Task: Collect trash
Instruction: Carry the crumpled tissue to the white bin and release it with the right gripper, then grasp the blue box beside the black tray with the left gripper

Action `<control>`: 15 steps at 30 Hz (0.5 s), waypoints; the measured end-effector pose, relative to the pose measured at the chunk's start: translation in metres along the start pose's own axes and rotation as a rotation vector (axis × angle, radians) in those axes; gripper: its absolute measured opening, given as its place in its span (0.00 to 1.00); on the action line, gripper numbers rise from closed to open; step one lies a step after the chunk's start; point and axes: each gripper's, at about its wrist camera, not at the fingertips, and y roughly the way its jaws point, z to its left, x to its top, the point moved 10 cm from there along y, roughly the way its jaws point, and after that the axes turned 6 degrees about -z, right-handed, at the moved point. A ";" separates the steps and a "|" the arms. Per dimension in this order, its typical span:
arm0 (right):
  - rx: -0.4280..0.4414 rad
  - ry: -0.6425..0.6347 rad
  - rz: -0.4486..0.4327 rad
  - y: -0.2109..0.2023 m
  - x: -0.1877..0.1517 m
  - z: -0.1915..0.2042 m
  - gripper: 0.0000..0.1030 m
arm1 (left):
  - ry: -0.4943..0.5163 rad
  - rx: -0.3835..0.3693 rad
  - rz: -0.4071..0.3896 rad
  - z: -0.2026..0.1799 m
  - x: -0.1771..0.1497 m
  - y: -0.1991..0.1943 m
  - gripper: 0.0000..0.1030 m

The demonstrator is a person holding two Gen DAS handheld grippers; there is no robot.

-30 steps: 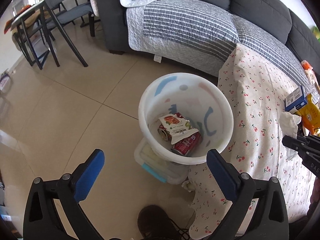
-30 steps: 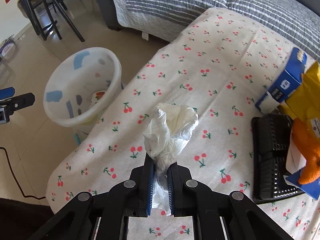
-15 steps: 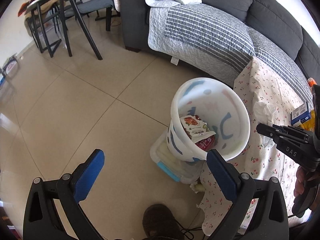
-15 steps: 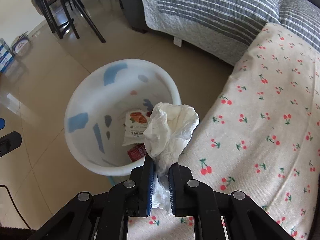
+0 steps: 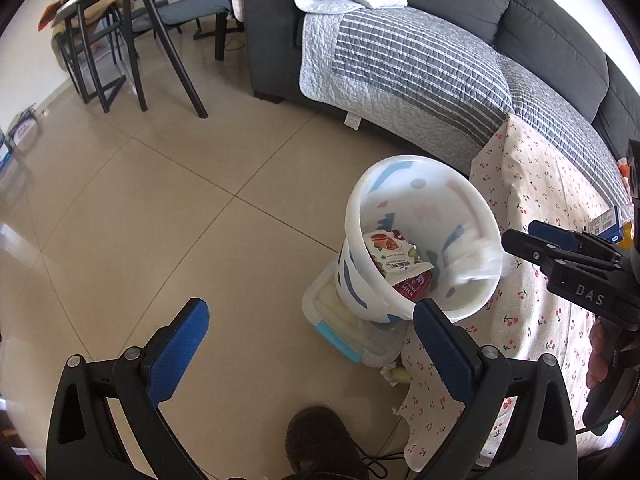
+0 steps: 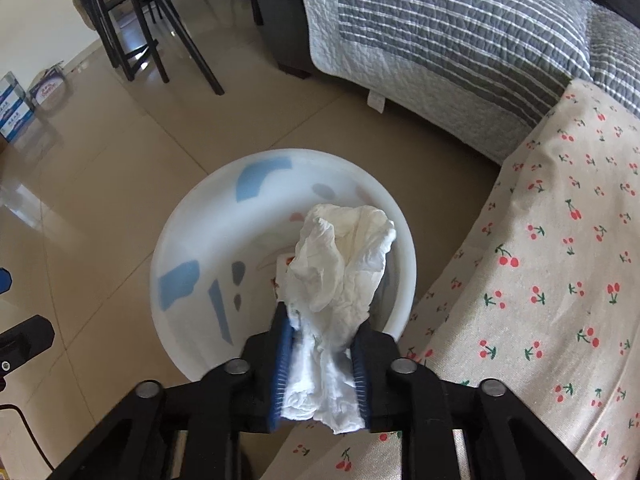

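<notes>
right gripper (image 6: 320, 344) nearest to me, jaws parted around a crumpled white tissue (image 6: 340, 264); the blue pads sit wider than the wad's lower end, tissue slack between them, motion blur on the pads. whether the pads press the paper at all, cannot tell. the tissue hangs over the mouth of the white bin (image 6: 192, 248), toward its near right rim. from the left wrist view the tissue (image 5: 472, 256) shows as a pale blur just inside the bin's (image 5: 400, 184) right wall, off the tip of the right gripper (image 5: 520, 240).

left gripper (image 5: 312, 324) is held wide open, empty, blue pads well apart, hovering above the tiled floor (image 5: 160, 220) to the left of the bin.

inside the bin: a snack wrapper (image 5: 392, 256) with a red can (image 5: 412, 286) partly under it. the bin stands on a lidded plastic box (image 5: 340, 328) with a blue clip.

just right of the bin, the desk under a cherry-print cloth (image 6: 560, 280), its edge hanging close to the bin's rim.

beyond: grey sofa (image 5: 540, 32) draped with a striped quilt (image 6: 440, 20). farthest left, dark chairs (image 5: 168, 20) at a table.
</notes>
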 end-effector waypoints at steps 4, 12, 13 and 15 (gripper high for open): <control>-0.004 -0.002 -0.017 -0.008 0.003 -0.002 0.59 | 0.000 -0.002 -0.001 0.000 0.000 0.000 1.00; -0.058 -0.004 -0.042 -0.036 -0.002 -0.021 0.68 | 0.035 -0.009 -0.014 -0.016 0.005 -0.006 1.00; -0.064 0.002 -0.045 -0.041 -0.004 -0.026 0.69 | 0.041 -0.011 -0.014 -0.019 0.005 -0.006 1.00; -0.078 0.010 -0.054 -0.053 -0.008 -0.036 0.69 | 0.052 -0.019 -0.015 -0.028 0.006 -0.008 1.00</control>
